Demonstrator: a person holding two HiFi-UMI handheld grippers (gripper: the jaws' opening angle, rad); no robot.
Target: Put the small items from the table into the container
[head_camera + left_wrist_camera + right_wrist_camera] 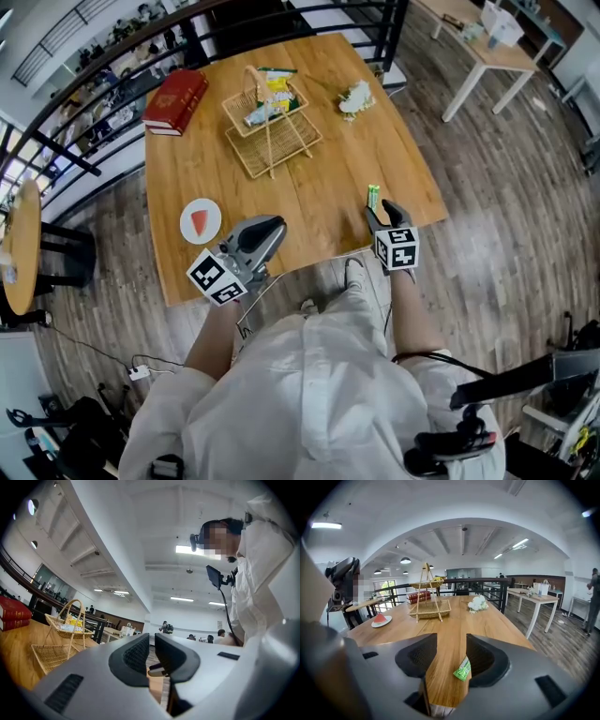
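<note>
Right gripper [451,639] is hovering low over the near edge of the table [319,187] with its jaws standing wide apart and nothing clamped in them yet. The green snack packet [463,668] is lying flat on the wood inside that gap, but it's hugging the inner face of the right-hand jaw and not sitting centred. Its long axis is running roughly along the jaws, pointing away from the person and leaning a bit to the side. So I'm guessing a squeeze would catch it across the narrow way, though sliding a touch to the right first looks safer so it doesn't get nudged out.

Left gripper [152,641] is hanging off the table's front edge and pointing sideways. Its jaws are sitting almost together with only a thin slit between them, and it's not holding anything. From overhead the packet [373,195] is sitting right at the tip of the right gripper [386,217], well apart from the left gripper [258,236], so this one's clearly the right hand's job.

Farther out, the two-tier wicker basket [281,145] is waiting up the middle of the table, well beyond the packet and a bit to the left. It's already carrying some packets in its top tier.
</note>
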